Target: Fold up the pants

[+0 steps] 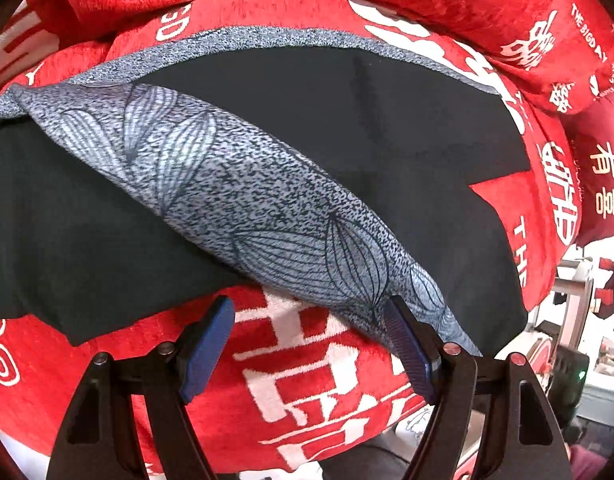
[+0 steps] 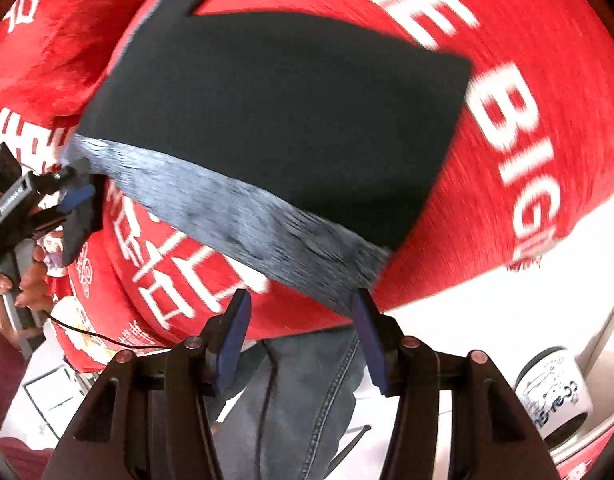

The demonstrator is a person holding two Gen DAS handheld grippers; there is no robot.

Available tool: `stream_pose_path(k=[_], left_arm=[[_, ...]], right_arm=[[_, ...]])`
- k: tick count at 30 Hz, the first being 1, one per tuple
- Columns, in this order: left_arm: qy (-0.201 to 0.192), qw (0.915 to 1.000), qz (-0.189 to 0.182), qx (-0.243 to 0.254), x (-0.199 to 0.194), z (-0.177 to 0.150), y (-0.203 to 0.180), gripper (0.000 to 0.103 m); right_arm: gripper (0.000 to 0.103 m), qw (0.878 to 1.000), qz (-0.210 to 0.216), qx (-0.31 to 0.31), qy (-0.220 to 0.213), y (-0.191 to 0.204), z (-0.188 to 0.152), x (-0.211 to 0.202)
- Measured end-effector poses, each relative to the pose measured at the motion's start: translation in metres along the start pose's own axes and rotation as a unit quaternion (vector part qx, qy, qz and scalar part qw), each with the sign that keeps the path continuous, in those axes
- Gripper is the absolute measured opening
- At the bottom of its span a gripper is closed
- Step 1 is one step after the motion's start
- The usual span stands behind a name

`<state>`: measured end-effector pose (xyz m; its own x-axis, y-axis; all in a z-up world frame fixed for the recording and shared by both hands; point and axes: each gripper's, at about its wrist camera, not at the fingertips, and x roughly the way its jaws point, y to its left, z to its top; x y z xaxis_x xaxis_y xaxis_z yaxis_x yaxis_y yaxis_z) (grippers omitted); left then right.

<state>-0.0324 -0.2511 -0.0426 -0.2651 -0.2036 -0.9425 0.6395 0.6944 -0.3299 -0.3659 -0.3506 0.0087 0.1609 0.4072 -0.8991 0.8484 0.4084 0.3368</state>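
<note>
1. Pants point(image 1: 347, 140), black with a grey leaf-print band point(image 1: 243, 208), lie spread on the red printed blanket point(image 1: 307, 380) just ahead of both hand-held grippers, legs running away from them.
2. The band rides up as a ridge across the black cloth, so I judge that edge is being lifted to start a fold.
3. The blanket shows bare red on the near side and beyond the far leg hem, leaving room to carry the edge forward.
4. The left hand-held gripper point(image 1: 311, 344) stands wide, its right pad touching the band's near end, nothing pinched.
5. The right hand-held gripper point(image 2: 301, 340) is likewise wide, its right pad at the band's corner point(image 2: 359, 276); the view is blurred, so contact is uncertain.
6. A printed mug point(image 2: 553, 392) sits low to the right, well apart.
</note>
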Motion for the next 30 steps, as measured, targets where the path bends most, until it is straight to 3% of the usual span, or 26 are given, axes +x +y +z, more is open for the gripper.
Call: stream_pose_path(k=[3, 8, 9, 10, 11, 12, 13, 18, 24, 28, 30], left_arm=[[0.008, 0.9999, 0.003, 0.007, 0.006, 0.004, -0.005, 0.078], [0.014, 0.9999, -0.011, -0.001, 0.012, 0.007, -0.006, 0.078], [0.015, 0.9997, -0.017, -0.004, 0.013, 0.006, -0.004, 0.078], [0.016, 0.9995, -0.025, -0.008, 0.013, 0.006, -0.004, 0.078], [0.017, 0.9993, -0.032, -0.009, 0.014, 0.007, -0.005, 0.069], [0.017, 0.9989, -0.042, -0.008, 0.013, 0.007, -0.006, 0.059], [0.023, 0.9983, -0.053, -0.004, 0.013, 0.008, -0.010, 0.042], [-0.001, 0.9973, -0.071, 0.018, -0.010, 0.019, -0.028, 0.039], [-0.053, 0.9950, -0.084, 0.001, -0.032, 0.063, -0.040, 0.039], [-0.091, 0.9943, -0.054, 0.009, -0.035, 0.104, -0.046, 0.040], [-0.108, 0.9937, -0.027, 0.008, -0.038, 0.125, -0.047, 0.048]], right_arm=[[0.056, 1.000, -0.004, 0.014, -0.009, -0.009, -0.007, 0.003], [0.056, 0.998, 0.041, 0.043, -0.027, -0.021, -0.010, 0.005], [0.049, 0.998, 0.048, 0.043, -0.027, -0.020, -0.009, 0.007], [0.032, 0.997, 0.054, 0.044, -0.026, -0.019, -0.008, 0.007], [0.021, 0.997, 0.060, 0.048, -0.025, -0.018, -0.008, 0.007], [0.016, 0.996, 0.069, 0.054, -0.021, -0.018, -0.007, 0.007], [0.010, 0.994, 0.083, 0.064, -0.020, -0.018, -0.006, 0.004], [0.009, 0.988, 0.138, 0.051, -0.043, -0.002, 0.012, -0.033], [0.009, 0.978, 0.175, -0.021, -0.111, 0.040, 0.091, -0.096], [0.009, 0.973, 0.164, -0.075, -0.141, 0.066, 0.177, -0.124], [0.009, 0.974, 0.150, -0.084, -0.148, 0.071, 0.216, -0.131]])
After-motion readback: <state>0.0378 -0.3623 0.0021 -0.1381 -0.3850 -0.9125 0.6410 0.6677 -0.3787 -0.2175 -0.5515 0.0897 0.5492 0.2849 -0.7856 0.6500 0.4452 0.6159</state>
